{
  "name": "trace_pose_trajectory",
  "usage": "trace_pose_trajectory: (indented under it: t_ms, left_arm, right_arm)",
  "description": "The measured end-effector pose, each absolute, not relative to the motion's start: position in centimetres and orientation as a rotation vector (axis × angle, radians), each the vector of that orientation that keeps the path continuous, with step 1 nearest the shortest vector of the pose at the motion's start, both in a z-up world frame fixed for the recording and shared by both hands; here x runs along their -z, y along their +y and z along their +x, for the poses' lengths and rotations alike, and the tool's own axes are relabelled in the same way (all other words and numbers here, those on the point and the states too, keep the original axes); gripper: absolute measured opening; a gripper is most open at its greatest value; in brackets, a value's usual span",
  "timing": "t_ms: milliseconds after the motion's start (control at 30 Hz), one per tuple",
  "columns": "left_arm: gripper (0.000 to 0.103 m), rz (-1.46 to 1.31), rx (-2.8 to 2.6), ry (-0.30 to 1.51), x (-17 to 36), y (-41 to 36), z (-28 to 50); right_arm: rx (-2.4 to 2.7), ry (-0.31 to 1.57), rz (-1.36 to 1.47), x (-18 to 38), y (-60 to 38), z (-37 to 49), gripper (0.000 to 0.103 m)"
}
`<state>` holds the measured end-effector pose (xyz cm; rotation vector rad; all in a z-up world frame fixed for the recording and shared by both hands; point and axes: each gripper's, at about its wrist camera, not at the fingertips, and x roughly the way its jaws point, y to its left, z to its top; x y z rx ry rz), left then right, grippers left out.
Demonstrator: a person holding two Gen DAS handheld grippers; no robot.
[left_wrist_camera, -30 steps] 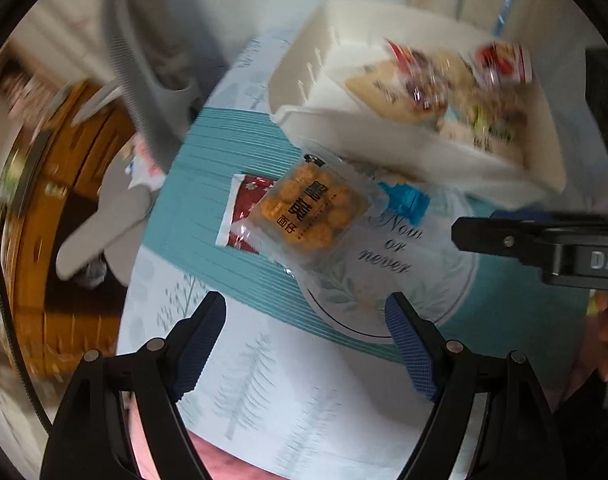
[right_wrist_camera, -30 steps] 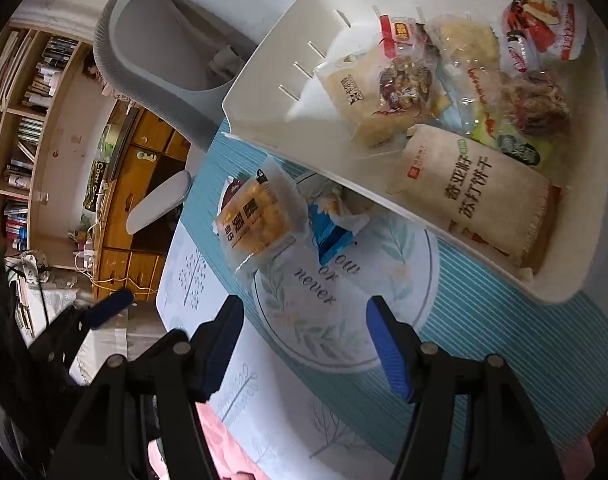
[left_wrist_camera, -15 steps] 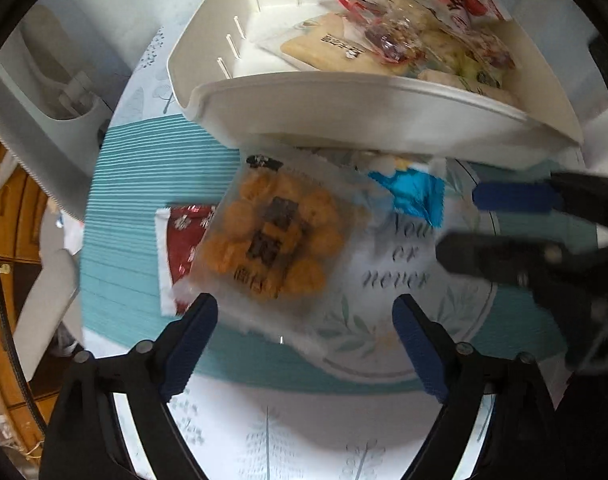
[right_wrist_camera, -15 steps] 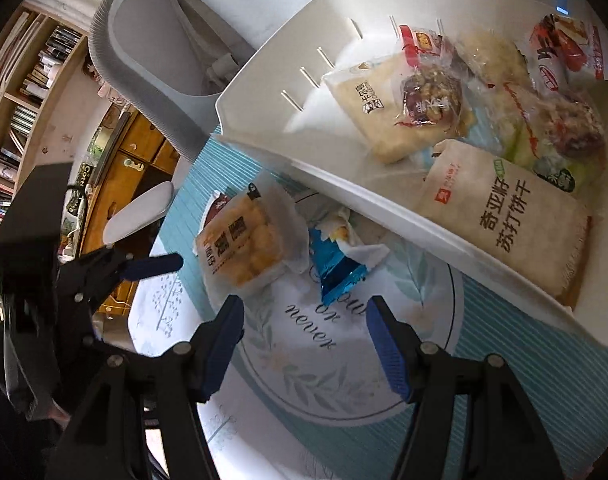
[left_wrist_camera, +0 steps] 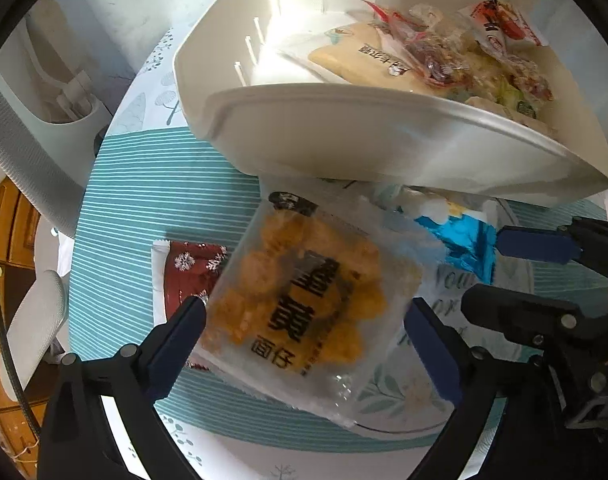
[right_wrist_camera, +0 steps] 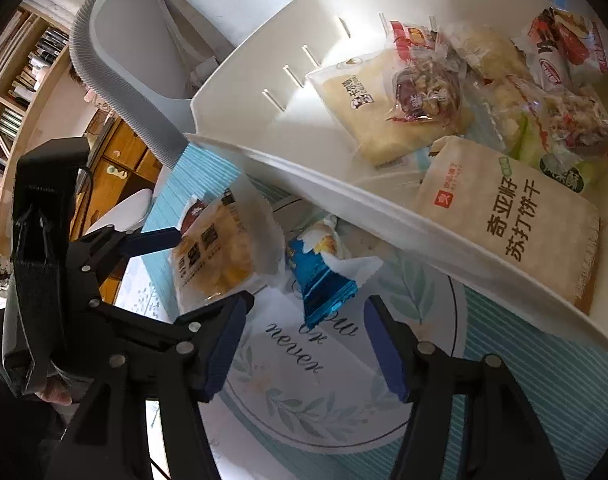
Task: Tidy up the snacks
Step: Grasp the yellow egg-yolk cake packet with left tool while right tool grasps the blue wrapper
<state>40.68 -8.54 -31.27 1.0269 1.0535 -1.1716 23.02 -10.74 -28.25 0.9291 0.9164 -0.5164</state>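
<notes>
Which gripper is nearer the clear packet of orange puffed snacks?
Left. The left gripper straddles the clear packet of orange puffed snacks, jaws opening, not gripping. The right gripper hangs beside it, over the blue foil packet.

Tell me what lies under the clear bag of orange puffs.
A red packet with snowflake print pokes out from under the clear bag of orange puffs; the rest of it, and anything else beneath, is covered.
</notes>
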Motion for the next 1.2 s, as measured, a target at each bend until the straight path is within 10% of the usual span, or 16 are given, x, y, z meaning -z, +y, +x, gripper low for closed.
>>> trace_pose_trajectory:
  t_ms: [1200]
  left_arm:
    - [0.095, 0.685, 0.849, 1.146, 32.4, -2.9, 37.1]
  right_arm:
    - [0.515, 0.969, 0.91, 29.1, -12.1, 23.5, 0.024]
